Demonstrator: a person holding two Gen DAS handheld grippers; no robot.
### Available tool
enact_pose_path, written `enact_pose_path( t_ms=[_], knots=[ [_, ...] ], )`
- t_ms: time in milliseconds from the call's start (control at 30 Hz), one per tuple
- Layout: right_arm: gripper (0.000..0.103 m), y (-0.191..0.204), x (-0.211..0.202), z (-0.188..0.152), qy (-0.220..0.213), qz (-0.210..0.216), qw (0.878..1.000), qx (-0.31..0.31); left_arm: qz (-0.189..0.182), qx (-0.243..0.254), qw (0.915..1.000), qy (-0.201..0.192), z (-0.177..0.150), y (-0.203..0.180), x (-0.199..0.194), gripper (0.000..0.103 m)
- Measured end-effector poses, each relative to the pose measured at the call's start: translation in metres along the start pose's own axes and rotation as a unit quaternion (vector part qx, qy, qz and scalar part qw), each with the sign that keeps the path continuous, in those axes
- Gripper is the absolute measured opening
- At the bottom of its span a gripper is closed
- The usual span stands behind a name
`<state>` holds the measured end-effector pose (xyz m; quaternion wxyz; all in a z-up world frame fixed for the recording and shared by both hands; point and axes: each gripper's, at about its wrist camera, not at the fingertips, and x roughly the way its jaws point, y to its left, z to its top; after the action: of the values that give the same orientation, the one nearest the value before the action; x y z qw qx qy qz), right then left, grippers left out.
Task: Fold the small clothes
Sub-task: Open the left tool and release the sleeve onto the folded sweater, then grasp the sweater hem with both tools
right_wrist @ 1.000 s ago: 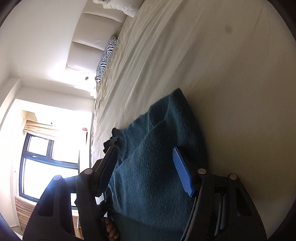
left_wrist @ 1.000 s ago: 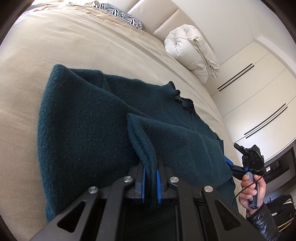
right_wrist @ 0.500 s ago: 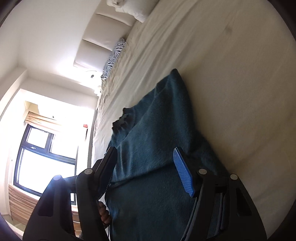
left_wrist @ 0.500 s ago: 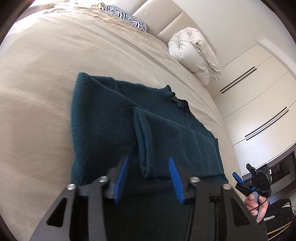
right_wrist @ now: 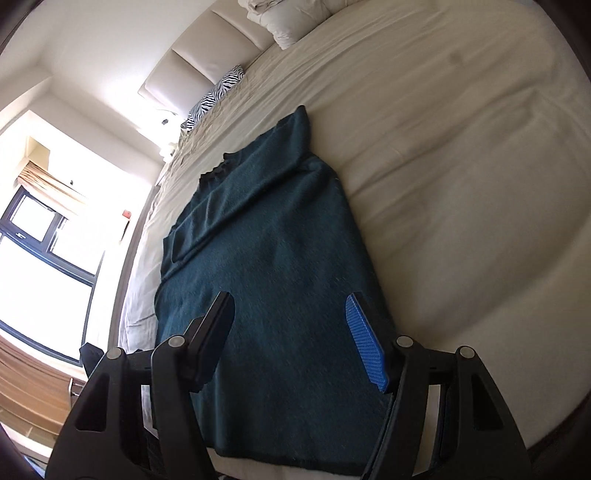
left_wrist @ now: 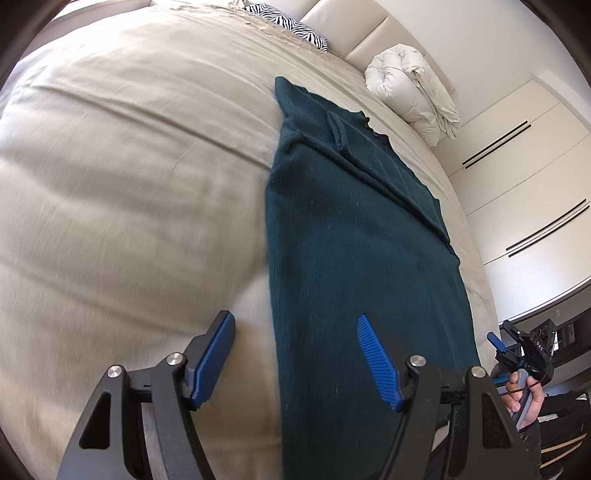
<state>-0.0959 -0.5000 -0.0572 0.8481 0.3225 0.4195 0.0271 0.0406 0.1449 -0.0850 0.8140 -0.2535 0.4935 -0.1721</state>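
Note:
A dark teal knit sweater (left_wrist: pixel 354 236) lies flat on the beige bed, sleeves folded in over the body, collar at the far end. It also shows in the right wrist view (right_wrist: pixel 269 266). My left gripper (left_wrist: pixel 295 354) is open and empty above the sweater's near left edge. My right gripper (right_wrist: pixel 291 332) is open and empty, hovering over the sweater's hem end. The right gripper also shows in the left wrist view (left_wrist: pixel 517 350), held in a hand at the bed's right edge.
The beige bed sheet (left_wrist: pixel 129 184) stretches left of the sweater. A rolled white duvet (left_wrist: pixel 413 88) and a zebra pillow (left_wrist: pixel 288 26) lie at the headboard. White wardrobe doors (left_wrist: pixel 528 166) stand right of the bed. A window (right_wrist: pixel 40 251) is on the other side.
My left gripper let go of the folded sleeve, opened, and pulled back toward the hem. The sleeve now lies flat on the sweater. The right gripper also drew back, still open.

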Motion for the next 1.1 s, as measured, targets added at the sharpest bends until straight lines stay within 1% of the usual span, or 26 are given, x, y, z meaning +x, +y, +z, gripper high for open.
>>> enact_pose_path(
  t_ms=[33,133,233,333,533,733,933,1033,1100],
  knots=[
    [0.063,-0.008,-0.006,-0.007,0.003,-0.011,1.0,0.003,-0.001,0.002,1.0,0.0,-0.01,-0.001,-0.006,0.071],
    [0.062,-0.02,-0.015,-0.02,0.009,-0.022,1.0,0.011,-0.006,0.006,0.9999,0.008,-0.027,-0.003,-0.018,0.071],
    [0.062,-0.027,-0.019,-0.032,0.027,-0.04,0.999,0.012,-0.025,-0.011,0.9995,0.017,-0.037,0.0,-0.02,0.071],
    [0.062,-0.032,-0.017,-0.044,0.048,-0.049,0.998,0.016,-0.024,-0.012,0.9993,0.025,-0.043,0.0,-0.018,0.071],
    [0.062,-0.042,-0.024,-0.058,0.055,-0.035,0.997,0.03,-0.038,-0.014,0.9978,0.052,-0.054,-0.006,-0.014,0.07],
    [0.062,-0.038,-0.017,-0.054,0.055,-0.024,0.997,0.038,-0.044,-0.022,0.9959,0.076,-0.066,-0.004,-0.015,0.068],
    [0.061,-0.043,-0.022,-0.057,0.055,-0.015,0.997,0.044,-0.049,-0.029,0.994,0.094,-0.068,-0.005,-0.012,0.064],
    [0.059,-0.044,-0.028,-0.058,0.054,-0.018,0.997,0.045,-0.053,-0.042,0.9931,0.096,-0.067,-0.002,-0.009,0.054],
    [0.059,-0.046,-0.031,-0.058,0.054,-0.019,0.997,0.047,-0.057,-0.055,0.992,0.099,-0.067,0.001,-0.008,0.041]
  ],
)
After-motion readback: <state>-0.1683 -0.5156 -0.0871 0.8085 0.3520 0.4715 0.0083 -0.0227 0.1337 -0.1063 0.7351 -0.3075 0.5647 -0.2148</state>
